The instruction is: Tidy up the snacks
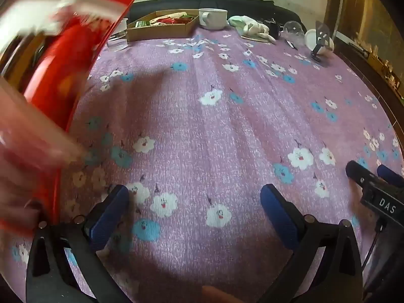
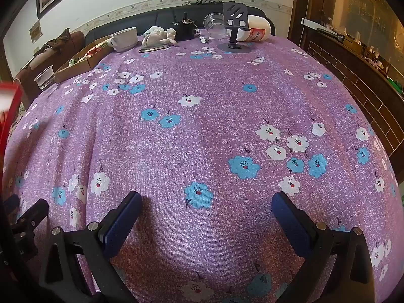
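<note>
Two grippers: both hover low over the tablecloth (image 2: 202,131), each with its blue-padded fingers spread wide and nothing between them.
Left gripper (image 1: 194,202): jaws apart, over white and blue printed flowers; the red box is just to its left, outside the fingers.
Right gripper (image 2: 207,207): jaws apart, over a blue flower; its tip also shows at the right edge of the left wrist view.
Red box (image 1: 63,70): a flat red snack carton with white and yellow print, blurred, close to the left camera at the table's left side; whether anything holds it I cannot tell.
Box axis: its long side runs from near left up toward the far right, tilted, with the narrow red edge facing the table's middle.
Box in right view: only a red corner at the left rim (image 2: 11,108).
Plastic cup (image 2: 45,79): clear, upright, near the far left edge, with what looks like a little water in it.
Cardboard tray (image 1: 161,29): shallow, brown, open, at the far side just beside the cup; it holds several snack packets, red, green and pale.
White mug (image 1: 213,18): large, upright, just right of the tray; its contents are hidden.
Cloth bundle (image 2: 159,36): pale, crumpled, beside the mug.
Clear bowl (image 2: 214,24): tipped on its side at the far edge.
Phone stand (image 2: 234,27): dark, upright on a round base, in front of a white bottle (image 2: 257,29) lying on its side.
</note>
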Available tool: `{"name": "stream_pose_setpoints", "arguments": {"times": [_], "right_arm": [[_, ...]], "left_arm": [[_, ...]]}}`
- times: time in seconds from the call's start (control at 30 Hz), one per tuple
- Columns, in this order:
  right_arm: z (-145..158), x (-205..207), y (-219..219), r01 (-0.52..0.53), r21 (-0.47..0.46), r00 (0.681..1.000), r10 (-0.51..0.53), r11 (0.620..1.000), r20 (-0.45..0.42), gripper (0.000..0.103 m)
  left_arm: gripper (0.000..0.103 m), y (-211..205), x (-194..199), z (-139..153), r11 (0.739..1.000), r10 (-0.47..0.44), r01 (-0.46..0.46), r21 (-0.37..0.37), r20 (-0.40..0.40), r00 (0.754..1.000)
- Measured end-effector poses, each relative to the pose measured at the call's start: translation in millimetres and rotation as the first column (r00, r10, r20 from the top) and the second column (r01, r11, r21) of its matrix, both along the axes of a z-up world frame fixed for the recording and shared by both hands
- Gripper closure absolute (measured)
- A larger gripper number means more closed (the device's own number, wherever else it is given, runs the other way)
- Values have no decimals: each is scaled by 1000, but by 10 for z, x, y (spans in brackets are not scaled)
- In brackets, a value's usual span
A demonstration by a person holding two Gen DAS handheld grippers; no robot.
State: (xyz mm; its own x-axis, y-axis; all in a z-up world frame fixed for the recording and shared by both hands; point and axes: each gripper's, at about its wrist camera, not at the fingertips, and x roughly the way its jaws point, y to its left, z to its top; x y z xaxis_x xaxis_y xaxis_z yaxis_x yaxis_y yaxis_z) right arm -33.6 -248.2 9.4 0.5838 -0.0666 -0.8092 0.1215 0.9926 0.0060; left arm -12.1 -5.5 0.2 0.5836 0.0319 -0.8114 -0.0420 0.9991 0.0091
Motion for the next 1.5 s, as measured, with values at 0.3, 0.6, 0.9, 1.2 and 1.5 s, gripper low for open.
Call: {"name": "stream_pose_setpoints", "arguments": {"times": [0.3,0.6,0.9,1.2,1.5], "right_arm": [[0,2,0,0,0,1000,0,1000,0,0],[-9,6,0,0,0,1000,0,1000,1,0],[-3,-1,5,0,-1,1000,0,1000,-2,0],[0,0,3,0,0,1000,0,1000,-2,0],[1,-3,0,0,0,1000,0,1000,-2,0]], "left_arm": [[0,-9,-3,-13,1000,-17,17,-4,1,1000],[0,1,-9,-3,1000,-16,16,-6,1,1000],[0,6,-5,-10,1000,-16,16,-6,1,1000],[0,2,-8,-11,1000,-16,16,-5,2,1000],[0,2,-12,-12,1000,-17,17,-4,3,1000]]}}
